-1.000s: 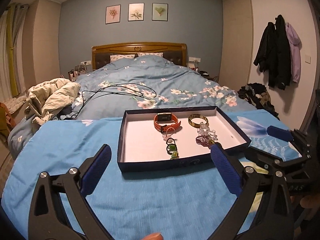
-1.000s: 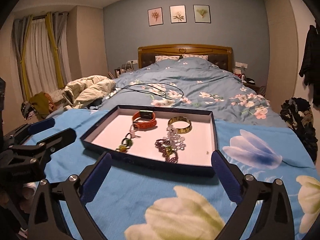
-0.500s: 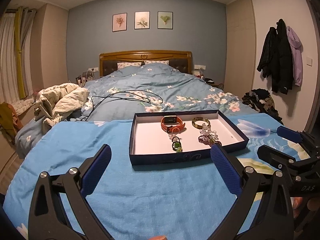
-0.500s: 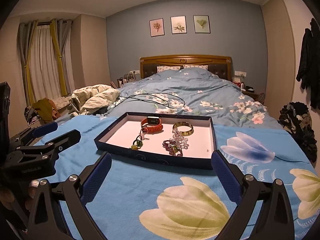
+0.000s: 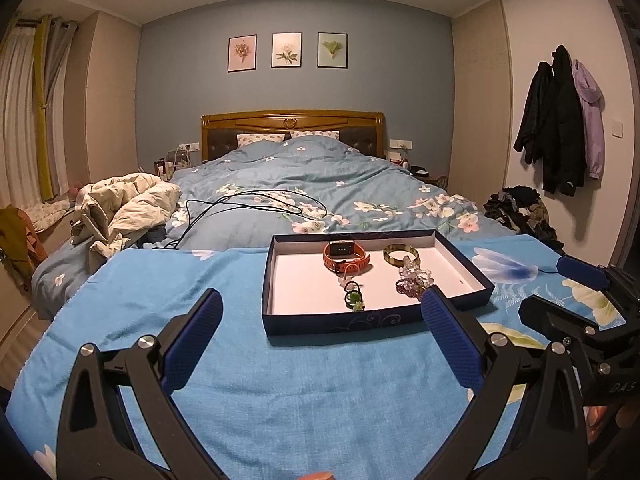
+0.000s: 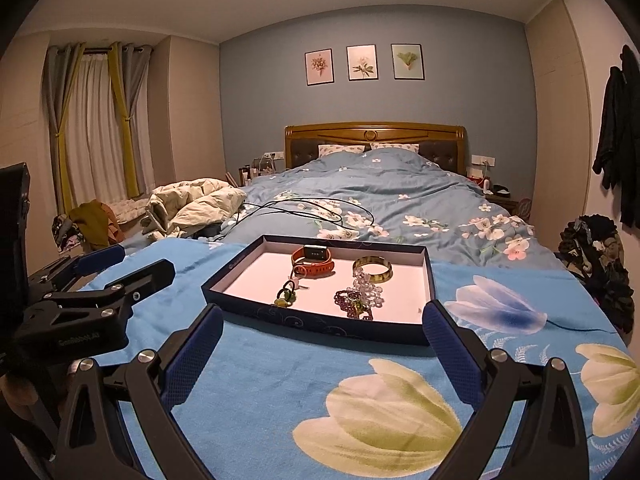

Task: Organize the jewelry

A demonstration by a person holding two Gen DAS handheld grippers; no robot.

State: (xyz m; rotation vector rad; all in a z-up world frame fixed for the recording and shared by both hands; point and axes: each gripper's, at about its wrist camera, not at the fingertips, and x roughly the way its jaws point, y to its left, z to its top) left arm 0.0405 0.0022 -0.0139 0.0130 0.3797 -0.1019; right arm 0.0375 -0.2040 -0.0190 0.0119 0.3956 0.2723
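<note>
A dark blue box tray (image 5: 340, 324) (image 6: 312, 318) with a white floor lies on the blue floral cloth. In it lie an orange watch (image 5: 346, 256) (image 6: 314, 262), a gold bangle (image 5: 401, 254) (image 6: 373, 271), a clear bead bracelet (image 5: 416, 270) (image 6: 370, 290), a purple bead bracelet (image 5: 408, 287) (image 6: 352, 302) and a green-and-black trinket (image 5: 353, 298) (image 6: 286, 295). My left gripper (image 5: 320, 332) is open and empty, short of the tray's near left. My right gripper (image 6: 320, 336) is open and empty, just short of the tray's near wall.
The cloth covers the foot of a bed (image 5: 304, 184) with a black cable (image 5: 256, 204) on the quilt. A cream jacket (image 5: 128, 208) lies at left. Dark clothes (image 5: 516, 208) are piled at right; coats (image 5: 560, 120) hang on the wall.
Both grippers have pulled back and risen away from the tray, which now looks smaller and farther. Both stayed open and empty. The jewelry has not moved.
</note>
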